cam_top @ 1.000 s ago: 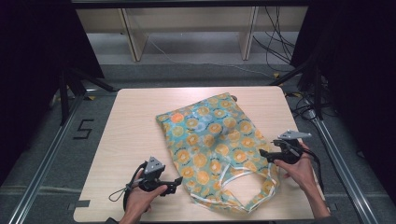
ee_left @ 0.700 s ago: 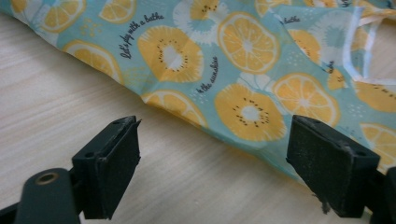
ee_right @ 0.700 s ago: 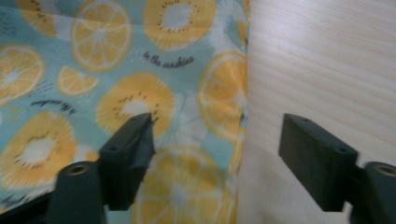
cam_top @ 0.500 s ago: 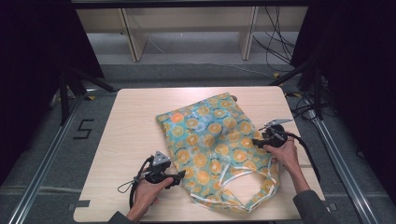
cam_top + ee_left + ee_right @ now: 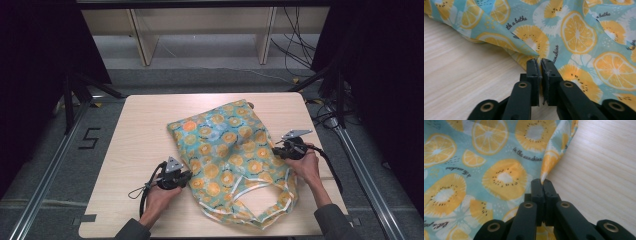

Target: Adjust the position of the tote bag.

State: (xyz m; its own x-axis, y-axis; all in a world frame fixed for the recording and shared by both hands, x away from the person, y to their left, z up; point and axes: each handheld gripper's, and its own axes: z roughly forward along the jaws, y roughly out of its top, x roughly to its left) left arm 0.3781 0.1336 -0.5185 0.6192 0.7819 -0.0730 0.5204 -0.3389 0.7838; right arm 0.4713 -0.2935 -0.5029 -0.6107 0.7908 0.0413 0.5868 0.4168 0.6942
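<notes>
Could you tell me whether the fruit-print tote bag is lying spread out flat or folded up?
Spread out, unfolded: the teal, orange-slice-print fabric tote bag lies open on the light wooden table, rumpled, handles toward the person.

Even overhead light brightens the table (image 5: 150, 125); surroundings fall dark. Gripper views are soft, slightly blurred, without glare.

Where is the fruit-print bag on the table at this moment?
In the high view the bag lies right of the table's centre, between the left claw and right claw, each pinching an edge.
</notes>
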